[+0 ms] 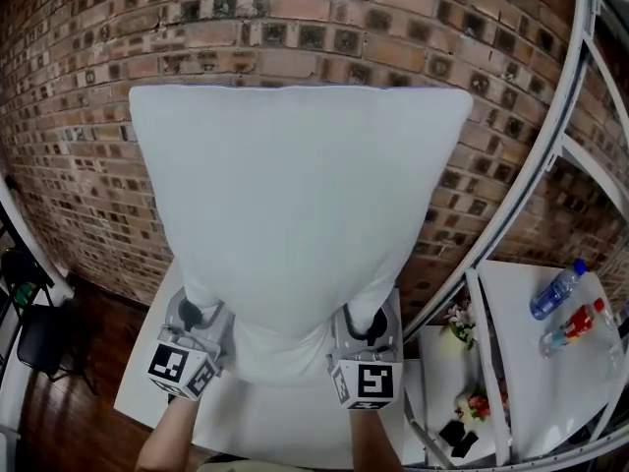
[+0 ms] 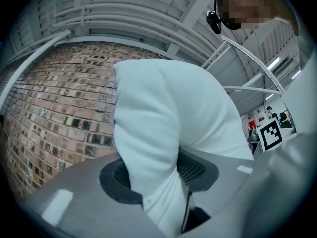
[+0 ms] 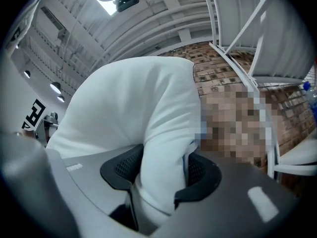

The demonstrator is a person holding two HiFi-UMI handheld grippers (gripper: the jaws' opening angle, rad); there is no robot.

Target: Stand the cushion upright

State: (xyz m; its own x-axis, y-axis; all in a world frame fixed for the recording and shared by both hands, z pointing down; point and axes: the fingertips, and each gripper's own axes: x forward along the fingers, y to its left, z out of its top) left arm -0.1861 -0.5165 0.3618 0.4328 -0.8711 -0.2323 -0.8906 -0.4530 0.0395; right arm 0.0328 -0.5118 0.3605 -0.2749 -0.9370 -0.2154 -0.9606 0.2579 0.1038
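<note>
White cushion upright — long axis vertical, both grippers clamping bottom edge.

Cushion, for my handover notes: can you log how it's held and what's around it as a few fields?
cushion: white, held on edge, broad face toward the head view
left claw: shut on the cushion's lower left part
right claw: shut on its lower right part
behind: brick wall
below: white table
cushion touching table: cannot tell
far right: blue-capped bottle, red-capped bottle
</note>
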